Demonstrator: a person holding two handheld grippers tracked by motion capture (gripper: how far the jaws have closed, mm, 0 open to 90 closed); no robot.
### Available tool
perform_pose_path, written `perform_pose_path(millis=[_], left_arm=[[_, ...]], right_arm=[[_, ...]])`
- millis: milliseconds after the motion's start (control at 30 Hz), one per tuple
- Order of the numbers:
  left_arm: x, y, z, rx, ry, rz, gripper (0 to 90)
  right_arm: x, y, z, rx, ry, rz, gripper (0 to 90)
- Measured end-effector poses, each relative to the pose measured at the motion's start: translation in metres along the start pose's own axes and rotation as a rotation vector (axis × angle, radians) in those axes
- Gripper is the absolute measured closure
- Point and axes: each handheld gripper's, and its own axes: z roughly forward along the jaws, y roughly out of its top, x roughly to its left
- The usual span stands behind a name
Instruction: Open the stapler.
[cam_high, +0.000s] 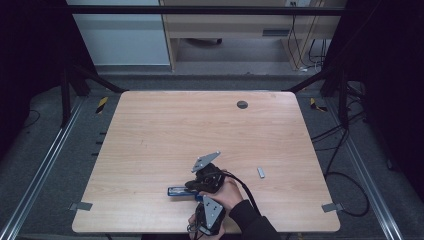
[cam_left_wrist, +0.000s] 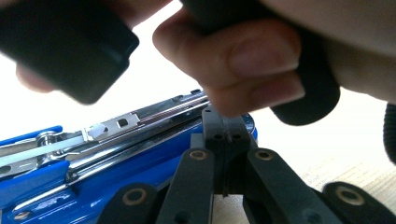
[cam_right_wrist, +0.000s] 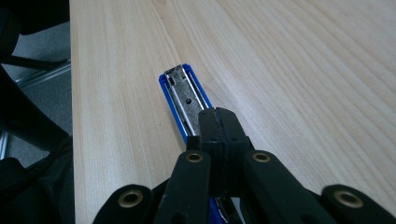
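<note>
Right gripper (cam_right_wrist: 218, 116): jaws pressed together, nothing visibly clamped between them; tips directly above the blue stapler (cam_right_wrist: 184, 95), whose open top shows a metal staple channel running away from the jaws along the table (cam_right_wrist: 303, 70); whether the tips touch the stapler cannot be told. Left gripper (cam_left_wrist: 224, 128): jaws likewise closed flat against each other, tips against or just beside the stapler's far end, contact uncertain; blue body and steel rail of the stapler extend to the left of these jaws. A hand (cam_left_wrist: 243, 60) wrapped on the other gripper's black handle sits immediately above and beyond them. In the high view both grippers are bunched together near the table's near edge, left one (cam_high: 200, 196) nearer the person, right one (cam_high: 191, 185) just beyond it, the stapler (cam_high: 176, 191) projecting from them to the left. Small grey metal piece (cam_high: 260, 172): lying on the wood to the right of the grippers, apart from them.
</note>
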Motion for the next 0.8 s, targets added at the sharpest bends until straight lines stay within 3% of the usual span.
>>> perform_pose_path(millis=[233, 400, 600, 800], left_arm=[[0.0, 0.0, 0.0, 0.002, -0.008, 0.0, 90.0], [0.001, 0.001, -0.001, 0.006, -0.03, -0.001, 89.1], [0.004, 0.007, -0.007, -0.001, -0.058, 0.006, 84.3], [0.015, 0.025, -0.016, -0.003, -0.09, 0.015, 75.4]], right_arm=[[-0.006, -0.004, -0.019, -0.104, -0.055, 0.021, 84.7], [-0.011, -0.008, -0.034, -0.175, -0.107, 0.042, 72.3], [-0.015, -0.014, -0.055, -0.23, -0.153, 0.064, 64.2], [-0.022, -0.022, -0.077, -0.261, -0.198, 0.092, 59.3]])
